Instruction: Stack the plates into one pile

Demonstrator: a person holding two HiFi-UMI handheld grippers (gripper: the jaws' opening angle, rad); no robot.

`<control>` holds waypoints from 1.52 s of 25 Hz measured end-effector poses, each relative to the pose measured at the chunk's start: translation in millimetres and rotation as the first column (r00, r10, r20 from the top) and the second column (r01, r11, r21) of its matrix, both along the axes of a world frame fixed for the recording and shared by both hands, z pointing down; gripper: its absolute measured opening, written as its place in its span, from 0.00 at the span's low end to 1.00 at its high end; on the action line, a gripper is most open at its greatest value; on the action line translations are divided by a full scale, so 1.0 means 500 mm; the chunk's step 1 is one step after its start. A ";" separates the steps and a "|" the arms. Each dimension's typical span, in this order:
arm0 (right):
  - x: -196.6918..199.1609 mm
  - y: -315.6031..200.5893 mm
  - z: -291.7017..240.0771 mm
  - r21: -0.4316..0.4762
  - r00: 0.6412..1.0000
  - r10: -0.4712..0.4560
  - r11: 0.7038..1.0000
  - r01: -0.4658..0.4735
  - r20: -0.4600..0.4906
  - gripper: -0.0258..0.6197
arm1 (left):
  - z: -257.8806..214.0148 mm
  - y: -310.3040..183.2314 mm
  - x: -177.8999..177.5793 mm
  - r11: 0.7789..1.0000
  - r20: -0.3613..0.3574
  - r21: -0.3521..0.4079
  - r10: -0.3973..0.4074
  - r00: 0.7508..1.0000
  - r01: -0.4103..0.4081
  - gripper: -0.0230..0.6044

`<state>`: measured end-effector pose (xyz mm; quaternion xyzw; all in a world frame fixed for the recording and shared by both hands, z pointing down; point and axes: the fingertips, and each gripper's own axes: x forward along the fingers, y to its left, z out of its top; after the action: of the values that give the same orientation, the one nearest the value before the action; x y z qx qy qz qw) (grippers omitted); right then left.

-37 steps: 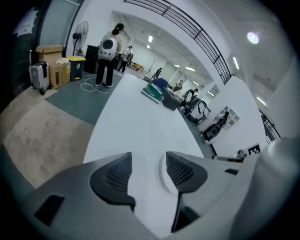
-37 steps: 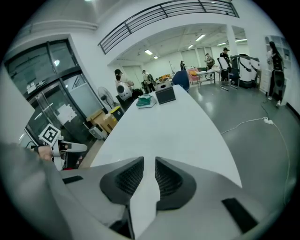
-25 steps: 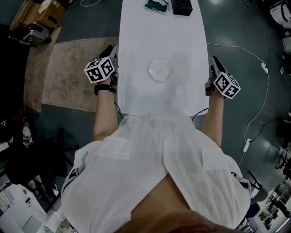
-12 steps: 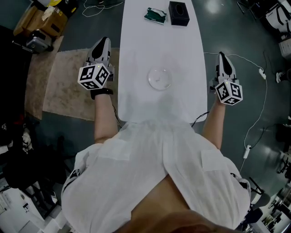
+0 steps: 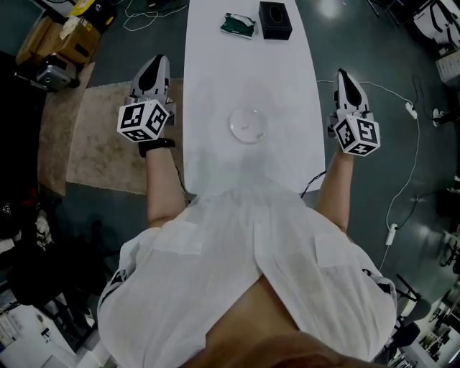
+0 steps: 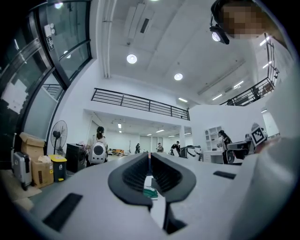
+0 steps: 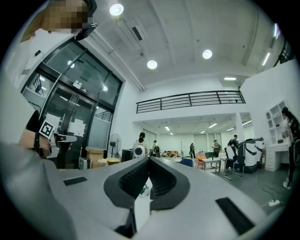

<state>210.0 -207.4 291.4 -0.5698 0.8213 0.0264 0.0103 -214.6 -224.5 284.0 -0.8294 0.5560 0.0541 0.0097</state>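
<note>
- While held either side of the tabletop [image 5: 215,65], left tongs [image 5: 157,63] closed, empty.
- Right tongs [image 5: 343,75] likewise closed, gripping nothing.
- Clear plate [image 5: 247,123] mid-tabletop.

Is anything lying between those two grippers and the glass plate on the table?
Nothing visible does. Only bare table separates the plate from the left gripper and right gripper; the black box and green packet sit at the far end.

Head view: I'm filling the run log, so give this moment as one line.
left gripper jaws shut, empty, beside table | right gripper jaws shut, empty, beside table | clear plate mid-table, untouched
</note>
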 end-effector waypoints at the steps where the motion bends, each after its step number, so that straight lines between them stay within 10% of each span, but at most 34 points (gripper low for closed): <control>1: 0.000 0.000 0.000 -0.002 1.000 0.002 1.000 -0.002 -0.003 0.08 | -0.001 -0.001 0.002 1.000 0.004 0.000 0.002 1.000 -0.002 0.07; 38: -0.005 0.018 -0.027 0.025 0.999 -0.007 1.000 0.008 -0.036 0.08 | -0.002 0.011 0.033 0.999 0.002 -0.014 0.032 0.999 -0.032 0.07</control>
<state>207.5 -198.4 277.7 -0.5658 0.8232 0.0467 0.0028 -198.2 -218.8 283.1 -0.8384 0.5429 0.0495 0.0038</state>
